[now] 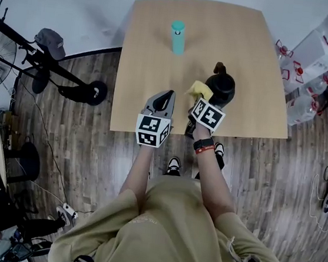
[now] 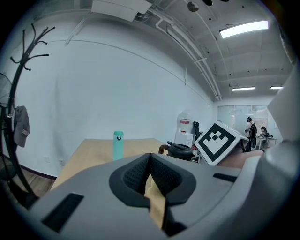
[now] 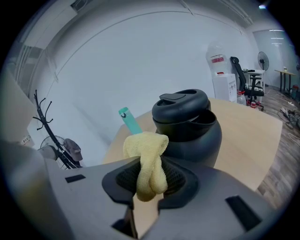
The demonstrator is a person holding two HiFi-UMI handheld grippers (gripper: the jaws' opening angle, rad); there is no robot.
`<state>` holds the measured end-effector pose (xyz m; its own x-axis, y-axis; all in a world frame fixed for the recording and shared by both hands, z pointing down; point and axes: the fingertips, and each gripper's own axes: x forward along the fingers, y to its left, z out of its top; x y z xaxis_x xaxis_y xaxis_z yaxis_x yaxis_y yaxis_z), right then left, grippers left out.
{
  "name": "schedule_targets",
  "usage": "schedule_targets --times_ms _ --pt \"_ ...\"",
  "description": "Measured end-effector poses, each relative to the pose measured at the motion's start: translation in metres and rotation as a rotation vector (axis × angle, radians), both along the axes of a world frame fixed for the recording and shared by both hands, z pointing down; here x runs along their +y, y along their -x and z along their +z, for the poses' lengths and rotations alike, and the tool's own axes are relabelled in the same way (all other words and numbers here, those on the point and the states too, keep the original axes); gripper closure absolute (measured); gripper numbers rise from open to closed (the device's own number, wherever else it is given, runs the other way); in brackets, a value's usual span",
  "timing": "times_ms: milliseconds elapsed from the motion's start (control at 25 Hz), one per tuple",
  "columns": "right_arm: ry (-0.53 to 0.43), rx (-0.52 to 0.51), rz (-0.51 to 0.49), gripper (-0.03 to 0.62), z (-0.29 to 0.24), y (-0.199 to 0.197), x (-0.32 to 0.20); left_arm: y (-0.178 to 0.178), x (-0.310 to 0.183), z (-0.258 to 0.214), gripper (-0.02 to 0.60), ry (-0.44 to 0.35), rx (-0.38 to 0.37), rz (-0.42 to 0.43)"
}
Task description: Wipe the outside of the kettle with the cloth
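Right gripper (image 3: 149, 180) jaws clamp the yellow cloth (image 3: 145, 150) just beside the black kettle (image 3: 190, 131). Left gripper (image 2: 150, 173) jaws closed, empty, left of kettle.

In front of the kettle (image 3: 187, 126), cloth (image 3: 146, 154) lower end buried between right gripper (image 3: 150, 180) jaws; behind the kettle, bottle (image 3: 126, 118) base covered by cloth.

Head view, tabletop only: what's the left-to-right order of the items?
bottle → cloth → kettle
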<state>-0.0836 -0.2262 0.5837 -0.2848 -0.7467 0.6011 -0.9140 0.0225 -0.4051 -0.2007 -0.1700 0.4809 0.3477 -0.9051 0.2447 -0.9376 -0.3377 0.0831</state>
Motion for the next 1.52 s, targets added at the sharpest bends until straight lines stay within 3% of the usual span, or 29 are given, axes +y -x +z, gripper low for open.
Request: schedule_targets --times_ms 880,1520 --pt "-0.027 -0.012 -0.03 0.497 -0.001 -0.033 0.025 -0.045 -0.002 0.011 0.558 0.012 -0.009 0.071" --pt "-0.046 0.042 0.035 0.499 0.004 -0.094 0.043 -0.097 0.0 0.018 0.558 0.025 -0.012 0.141"
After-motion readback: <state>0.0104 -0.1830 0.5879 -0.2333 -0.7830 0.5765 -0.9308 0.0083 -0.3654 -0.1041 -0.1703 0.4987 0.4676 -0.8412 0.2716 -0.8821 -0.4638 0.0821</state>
